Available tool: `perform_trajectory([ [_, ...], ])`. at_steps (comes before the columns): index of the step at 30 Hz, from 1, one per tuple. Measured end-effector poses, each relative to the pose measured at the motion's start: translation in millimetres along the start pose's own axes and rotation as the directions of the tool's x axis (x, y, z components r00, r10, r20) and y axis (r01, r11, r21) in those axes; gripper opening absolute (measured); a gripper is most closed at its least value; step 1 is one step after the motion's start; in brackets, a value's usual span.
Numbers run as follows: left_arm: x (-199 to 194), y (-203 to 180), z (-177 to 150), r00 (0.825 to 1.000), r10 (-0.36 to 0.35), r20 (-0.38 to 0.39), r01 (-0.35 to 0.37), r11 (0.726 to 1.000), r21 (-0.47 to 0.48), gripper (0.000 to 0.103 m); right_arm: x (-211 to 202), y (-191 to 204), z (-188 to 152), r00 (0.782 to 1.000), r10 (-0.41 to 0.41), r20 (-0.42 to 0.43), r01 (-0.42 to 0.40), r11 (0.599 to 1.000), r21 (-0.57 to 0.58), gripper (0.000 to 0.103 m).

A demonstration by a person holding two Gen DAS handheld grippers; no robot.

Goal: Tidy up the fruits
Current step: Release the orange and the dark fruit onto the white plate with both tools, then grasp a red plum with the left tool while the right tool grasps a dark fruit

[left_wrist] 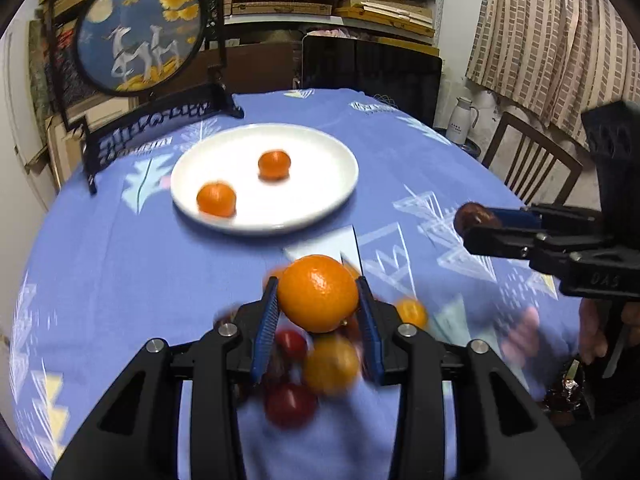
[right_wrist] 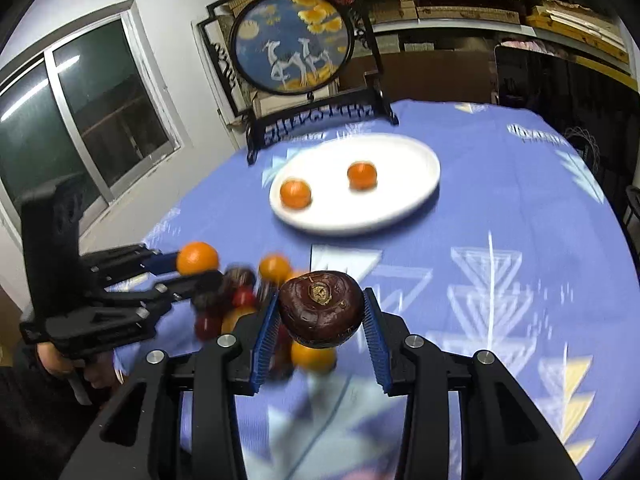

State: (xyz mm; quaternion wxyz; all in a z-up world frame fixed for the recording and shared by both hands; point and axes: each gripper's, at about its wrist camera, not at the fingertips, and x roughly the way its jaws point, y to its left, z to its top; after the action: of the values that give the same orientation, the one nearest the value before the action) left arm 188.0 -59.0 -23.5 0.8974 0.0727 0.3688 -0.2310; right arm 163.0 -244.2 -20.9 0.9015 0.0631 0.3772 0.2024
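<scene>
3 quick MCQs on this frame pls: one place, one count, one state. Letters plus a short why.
1. Where is the white plate?
A) on the blue tablecloth
B) on a chair
C) on the shelf

2. How many oranges lie on the plate?
A) none
B) two
C) five

3. What does the right hand-held gripper hold?
A) nothing
B) an orange
C) a dark brown fruit

Key: 1 A, the plate rests on the cloth. 2 B, two oranges show. 3 C, both pads press the brown fruit.
</scene>
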Motion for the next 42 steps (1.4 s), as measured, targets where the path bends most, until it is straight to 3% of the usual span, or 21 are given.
perform_trajectory([
  [6, 64, 24, 58, 0.999, 0.0, -0.047, -0.002, 1.0, -0.03, 0.037, 50, -28, 62, 1.0, 0.01, -0.021, -0.009, 0.998, 0.055, 0.041],
  [12, 123, 50, 79, 0.987, 0.02, -0.161, -0.035, 0.995, -0.095, 0.037, 119, -53, 94, 0.997, -0.007, -0.075, 0.015, 0.993, 0.113, 0.043],
  [14, 127, 52, 79, 0.985, 0.034, -0.168, -0.052, 0.994, -0.101, 0.041, 131, -56, 98, 0.997, -0.003, -0.078, 0.013, 0.991, 0.13, 0.049],
  [16, 121, 57, 79, 0.988, 0.046, -0.146, -0.062, 0.992, -0.113, 0.057, 131, -57, 98, 0.997, -0.023, -0.068, 0.032, 0.99, 0.135, 0.05],
  [18, 109, 59, 77, 0.992, 0.055, -0.115, -0.068, 0.991, -0.117, 0.063, 126, -56, 95, 0.998, -0.025, -0.061, 0.033, 0.991, 0.131, 0.05],
  [22, 73, 57, 64, 0.998, 0.038, -0.058, -0.045, 0.992, -0.114, 0.072, 105, -48, 81, 0.998, -0.043, -0.043, 0.047, 0.993, 0.107, 0.05],
  [27, 21, 42, 20, 1.0, -0.002, -0.022, 0.001, 0.999, -0.046, 0.079, 61, -32, 44, 0.999, -0.027, -0.02, 0.029, 0.997, 0.069, 0.058],
  [33, -11, 18, -55, 0.997, 0.002, -0.073, 0.003, 0.998, 0.062, 0.079, 29, -23, -5, 1.0, -0.004, -0.031, 0.006, 0.998, 0.06, 0.058],
  [37, -9, 12, -84, 0.994, 0.022, -0.106, -0.014, 0.997, 0.073, 0.071, 23, -23, -30, 0.999, 0.008, -0.051, -0.004, 0.996, 0.089, 0.058],
  [42, 7, 8, -85, 0.992, 0.061, -0.111, -0.055, 0.996, 0.064, 0.059, 20, -17, -41, 0.998, 0.011, -0.06, -0.005, 0.996, 0.094, 0.058],
])
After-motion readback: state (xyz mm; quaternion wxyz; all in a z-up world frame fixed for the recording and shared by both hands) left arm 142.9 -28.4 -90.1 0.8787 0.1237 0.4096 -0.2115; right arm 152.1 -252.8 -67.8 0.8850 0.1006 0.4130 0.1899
